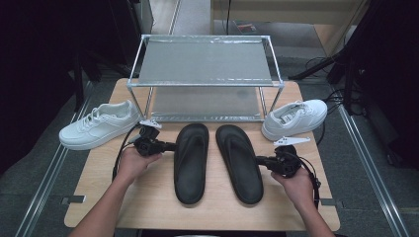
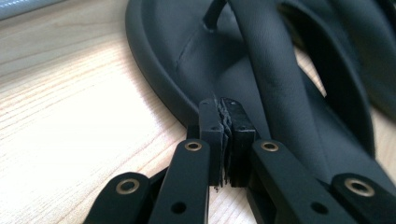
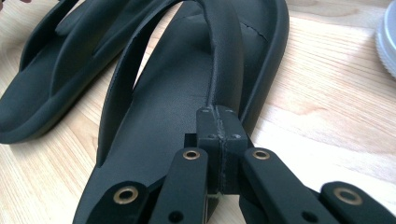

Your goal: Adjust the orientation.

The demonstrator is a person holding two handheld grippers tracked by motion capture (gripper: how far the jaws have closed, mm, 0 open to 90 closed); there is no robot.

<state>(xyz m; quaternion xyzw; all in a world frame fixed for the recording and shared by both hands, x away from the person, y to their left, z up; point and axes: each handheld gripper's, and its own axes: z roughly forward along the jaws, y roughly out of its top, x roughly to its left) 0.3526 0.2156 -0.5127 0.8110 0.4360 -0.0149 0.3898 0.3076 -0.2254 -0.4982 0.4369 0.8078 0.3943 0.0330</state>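
Two black flip-flop sandals lie side by side at mid-table, toes pointing away. My left gripper is shut, its tips at the outer rim of the left sandal. In the left gripper view the pads meet just in front of that sandal's rim, with its strap passing to their right. My right gripper is shut at the outer edge of the right sandal. In the right gripper view the strap runs down to the closed tips; nothing shows between the pads.
A two-tier metal rack stands at the back of the wooden table. One white sneaker sits at the left edge and another at the right, beside the rack. Cables trail from both grippers.
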